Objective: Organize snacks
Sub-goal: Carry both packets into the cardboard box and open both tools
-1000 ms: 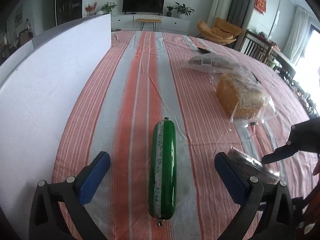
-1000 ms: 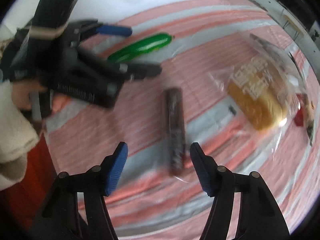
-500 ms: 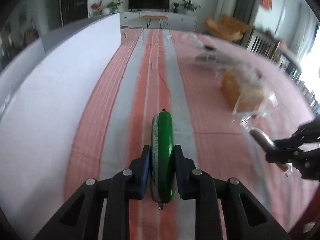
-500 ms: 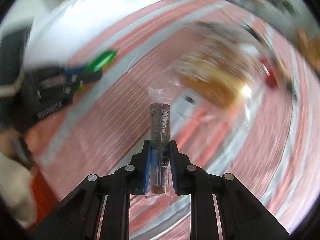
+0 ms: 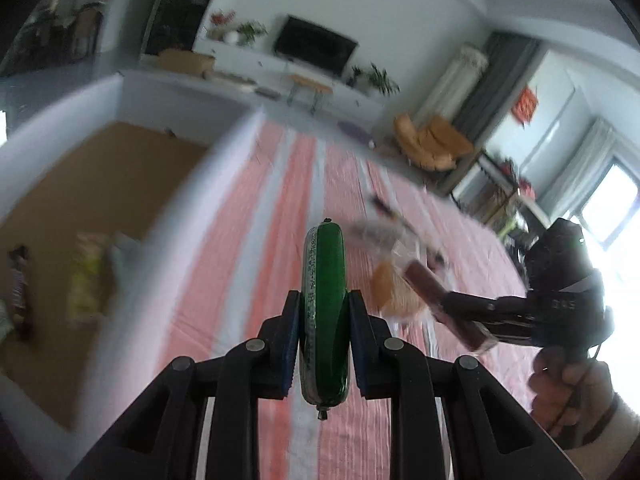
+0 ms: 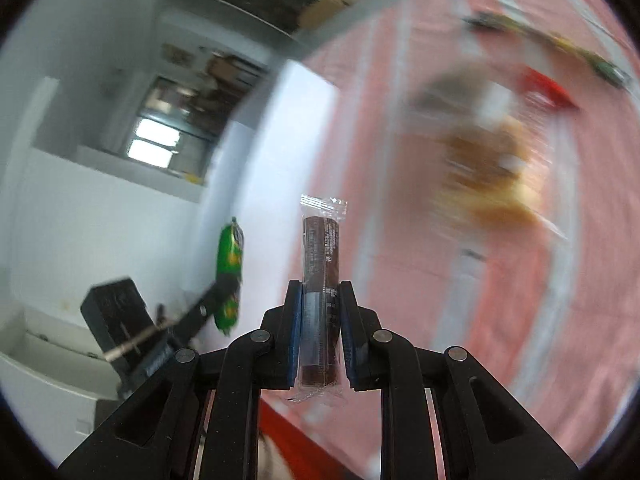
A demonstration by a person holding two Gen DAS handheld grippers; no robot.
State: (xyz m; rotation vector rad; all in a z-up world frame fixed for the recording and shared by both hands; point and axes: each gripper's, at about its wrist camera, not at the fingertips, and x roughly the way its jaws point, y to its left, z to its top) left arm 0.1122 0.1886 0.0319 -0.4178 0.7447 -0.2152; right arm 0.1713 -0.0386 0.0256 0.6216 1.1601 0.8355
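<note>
Your left gripper point(image 5: 324, 344) is clamped on the green sausage point(image 5: 324, 304), holding it lifted above the striped bench point(image 5: 276, 216) with its far end pointing away from you. Your right gripper point(image 6: 319, 334) is closed around the brown snack stick point(image 6: 320, 280) in its clear wrapper, also held in the air. A white-walled box point(image 5: 120, 184) with a brown floor sits at the left; blurred packets lie inside. A bagged bread loaf point(image 5: 394, 292) rests on the bench.
</note>
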